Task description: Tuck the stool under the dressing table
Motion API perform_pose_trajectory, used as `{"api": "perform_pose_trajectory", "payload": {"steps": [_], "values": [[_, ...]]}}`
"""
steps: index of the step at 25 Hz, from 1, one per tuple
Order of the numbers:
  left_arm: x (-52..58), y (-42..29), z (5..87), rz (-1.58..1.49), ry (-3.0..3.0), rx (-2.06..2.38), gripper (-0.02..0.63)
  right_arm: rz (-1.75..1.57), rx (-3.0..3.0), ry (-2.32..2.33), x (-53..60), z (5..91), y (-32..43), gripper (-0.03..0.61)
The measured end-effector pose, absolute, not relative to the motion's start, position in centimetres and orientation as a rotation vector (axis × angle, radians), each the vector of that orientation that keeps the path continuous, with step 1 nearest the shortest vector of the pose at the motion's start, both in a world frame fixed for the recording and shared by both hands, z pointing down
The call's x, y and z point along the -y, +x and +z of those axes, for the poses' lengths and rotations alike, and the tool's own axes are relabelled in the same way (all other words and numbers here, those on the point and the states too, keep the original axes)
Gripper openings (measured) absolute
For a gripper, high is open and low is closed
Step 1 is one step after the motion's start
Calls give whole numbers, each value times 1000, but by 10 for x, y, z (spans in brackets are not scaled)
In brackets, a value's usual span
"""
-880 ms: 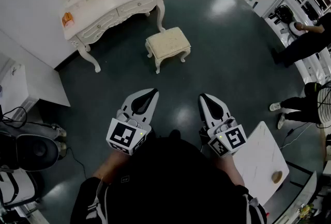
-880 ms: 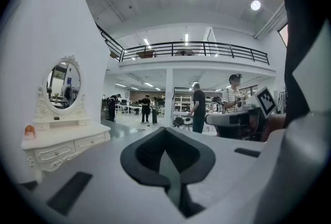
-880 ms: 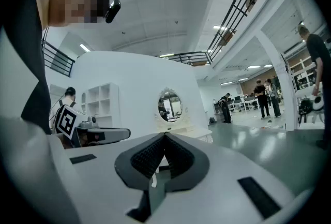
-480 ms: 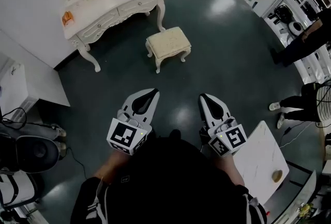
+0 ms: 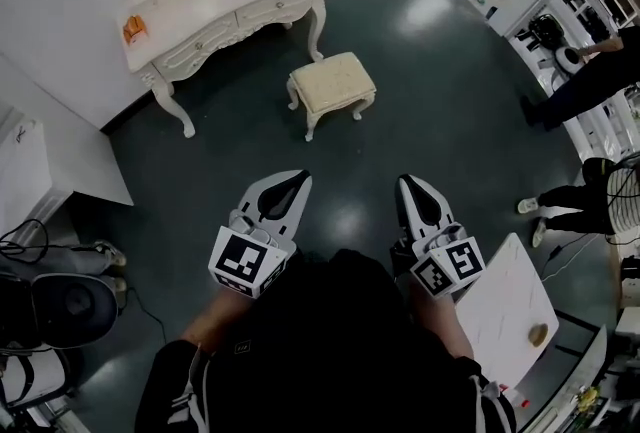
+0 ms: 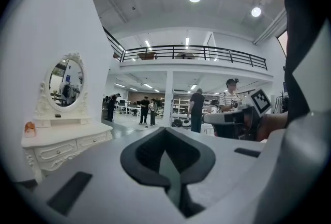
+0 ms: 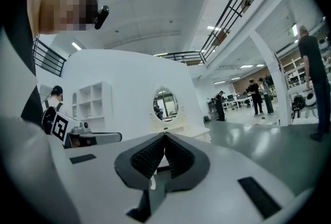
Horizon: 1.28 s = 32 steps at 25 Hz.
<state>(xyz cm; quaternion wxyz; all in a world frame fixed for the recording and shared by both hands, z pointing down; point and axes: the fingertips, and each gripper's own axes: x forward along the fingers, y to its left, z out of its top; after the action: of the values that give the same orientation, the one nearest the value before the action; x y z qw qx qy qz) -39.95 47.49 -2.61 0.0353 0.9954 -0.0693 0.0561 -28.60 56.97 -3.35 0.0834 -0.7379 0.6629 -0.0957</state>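
Note:
A cream cushioned stool (image 5: 331,88) with carved white legs stands on the dark floor, out in front of the white dressing table (image 5: 226,3) and a little to its right. The table (image 6: 62,146) carries an oval mirror (image 6: 68,82) and stands against the white wall. My left gripper (image 5: 298,177) and right gripper (image 5: 408,183) are held close to my body, well short of the stool, both shut with nothing between the jaws. In the right gripper view the mirror (image 7: 165,104) shows far off past the shut jaw tips.
A white low cabinet (image 5: 45,156) stands at the left beside the wall. Dark equipment with cables (image 5: 55,296) sits at the lower left. A white board (image 5: 505,306) lies at my right. People (image 5: 585,86) stand at the right edge; others are far back.
The view has shifted slightly, so the stool and dressing table sit a little further right and higher. My right gripper has drifted a little to the right. Both grippers stay shut.

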Motion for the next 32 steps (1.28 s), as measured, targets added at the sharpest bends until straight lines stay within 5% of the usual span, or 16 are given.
{"api": "perform_pose_trajectory", "payload": {"steps": [14,32], "values": [[-417,-369,-8,214,3039,225,5,-380,-1999,-2179,-515,-6,-264,20],[-353,-168,4,296,3009,179,6,-457,-2016,-2119,-443,20,-74,20]]}}
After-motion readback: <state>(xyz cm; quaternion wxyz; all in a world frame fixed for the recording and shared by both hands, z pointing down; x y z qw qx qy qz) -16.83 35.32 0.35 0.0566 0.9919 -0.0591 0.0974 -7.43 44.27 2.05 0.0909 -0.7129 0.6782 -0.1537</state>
